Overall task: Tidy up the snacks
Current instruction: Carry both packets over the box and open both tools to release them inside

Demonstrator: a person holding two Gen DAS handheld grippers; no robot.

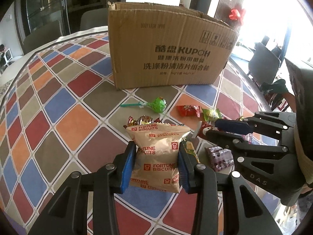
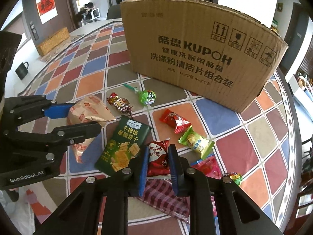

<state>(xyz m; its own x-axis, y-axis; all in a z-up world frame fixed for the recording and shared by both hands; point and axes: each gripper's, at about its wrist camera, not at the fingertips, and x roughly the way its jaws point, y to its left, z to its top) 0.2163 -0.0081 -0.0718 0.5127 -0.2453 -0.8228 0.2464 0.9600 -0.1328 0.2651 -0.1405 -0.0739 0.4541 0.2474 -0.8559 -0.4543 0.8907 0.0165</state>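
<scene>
the left claw (image 1: 156,162) grips the biscuit bag (image 1: 156,156) at lower centre of its view, pads pressing both sides. the right claw (image 2: 158,168) is clamped on the red packet (image 2: 157,156), low in its frame. the box (image 2: 205,49) stands open-topped at the top, behind loose sweets on the worktop (image 2: 88,82). best to lift both straight up, clear the box's near wall, then release well inside without crushing the biscuits.
</scene>
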